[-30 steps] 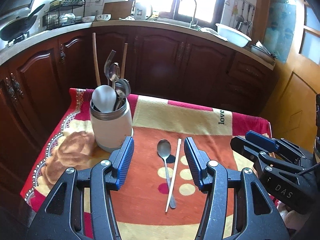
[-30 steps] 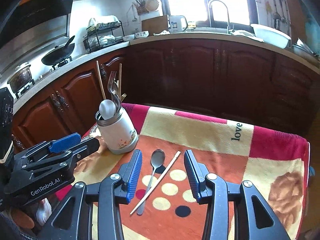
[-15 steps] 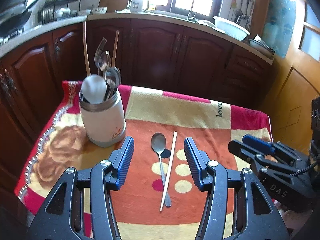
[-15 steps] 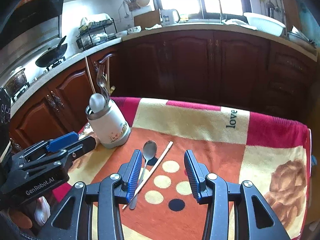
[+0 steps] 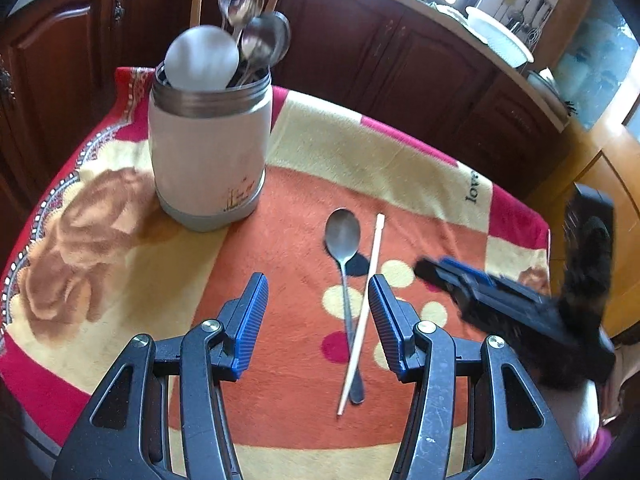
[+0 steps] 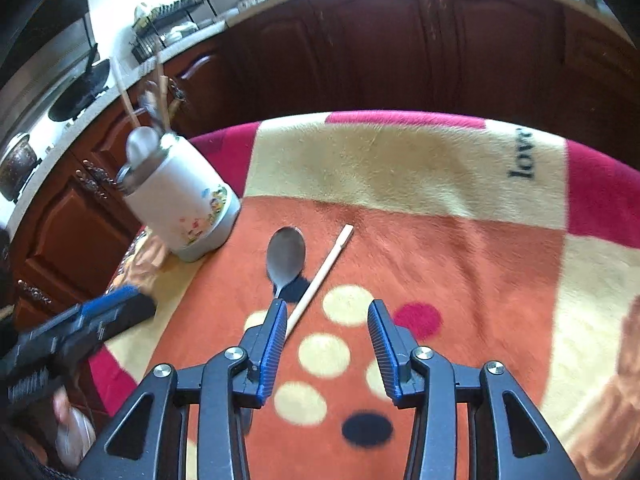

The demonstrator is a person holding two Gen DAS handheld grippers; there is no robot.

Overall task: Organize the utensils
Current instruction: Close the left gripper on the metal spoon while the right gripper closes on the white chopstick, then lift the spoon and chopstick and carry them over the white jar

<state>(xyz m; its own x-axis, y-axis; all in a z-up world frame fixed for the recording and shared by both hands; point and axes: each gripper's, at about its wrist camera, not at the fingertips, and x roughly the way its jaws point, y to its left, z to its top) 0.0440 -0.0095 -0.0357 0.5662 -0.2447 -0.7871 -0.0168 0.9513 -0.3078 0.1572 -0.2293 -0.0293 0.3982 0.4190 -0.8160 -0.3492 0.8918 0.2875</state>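
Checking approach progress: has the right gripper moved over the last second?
Yes. The right gripper has come down and forward toward the spoon; the cloth's spots appear larger.

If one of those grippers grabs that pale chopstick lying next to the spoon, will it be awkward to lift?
Probably a bit. The chopstick looks thin, stiff and light, so it may slip or pivot between the ribbed pads. It lies flat on the fuzzy blanket, leaving little room beneath it. Its lower end crosses the spoon, which may get nudged.
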